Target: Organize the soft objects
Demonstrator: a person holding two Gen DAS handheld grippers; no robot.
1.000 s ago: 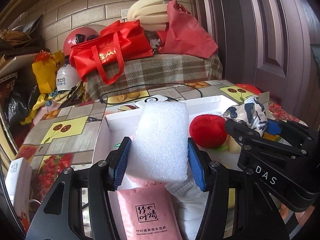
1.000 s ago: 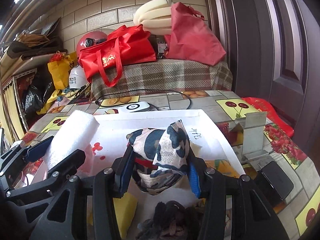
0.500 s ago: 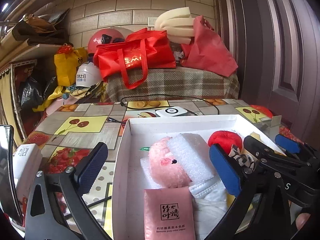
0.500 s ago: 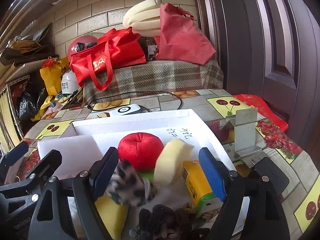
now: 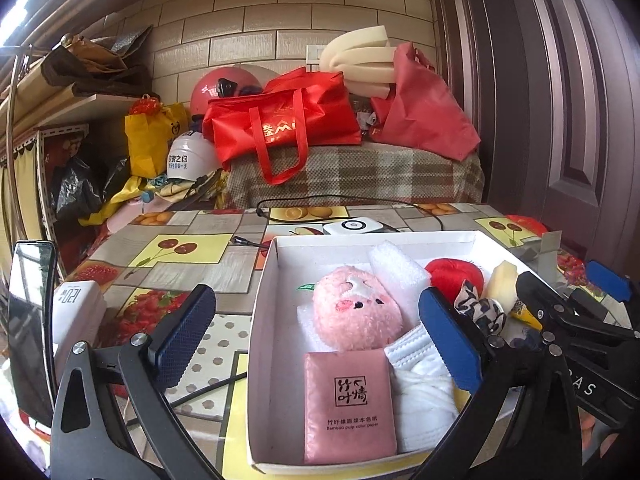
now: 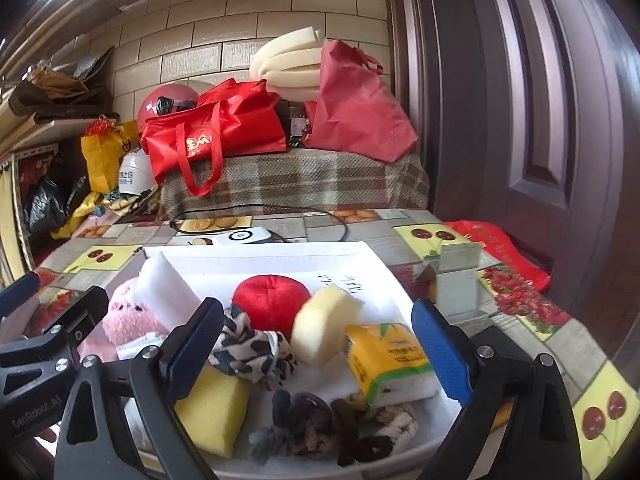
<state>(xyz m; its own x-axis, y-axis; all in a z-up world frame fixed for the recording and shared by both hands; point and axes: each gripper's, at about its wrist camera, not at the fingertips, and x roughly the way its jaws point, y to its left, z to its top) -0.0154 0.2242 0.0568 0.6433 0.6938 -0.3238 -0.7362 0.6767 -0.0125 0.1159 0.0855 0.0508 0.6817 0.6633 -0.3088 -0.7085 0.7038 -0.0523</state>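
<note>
A white box (image 5: 376, 238) on the table holds soft things: a white foam block (image 5: 398, 270) leaning on a pink plush (image 5: 356, 314), a pink tissue pack (image 5: 350, 404), a white mask (image 5: 420, 364), a red plush apple (image 6: 270, 300), a cow-print cloth (image 6: 250, 350), a pale sponge (image 6: 322, 324), a yellow tissue pack (image 6: 390, 360), a yellow sponge (image 6: 212, 410) and knotted rope toys (image 6: 320, 428). My left gripper (image 5: 316, 334) is open and empty above the box's near left part. My right gripper (image 6: 316, 356) is open and empty above the near right part.
A white device (image 5: 352, 226) with a black cable lies behind the box. A grey metal bracket (image 6: 456, 276) stands to the right. A phone (image 5: 30, 320) and a white case (image 5: 78, 312) are at the left. Red bags (image 5: 280, 124) sit on a plaid-covered bench behind.
My left gripper opened and let go of the white foam block, which now lies in the box. My right gripper opened and let go of the cow-print cloth. Both grippers drew back.
</note>
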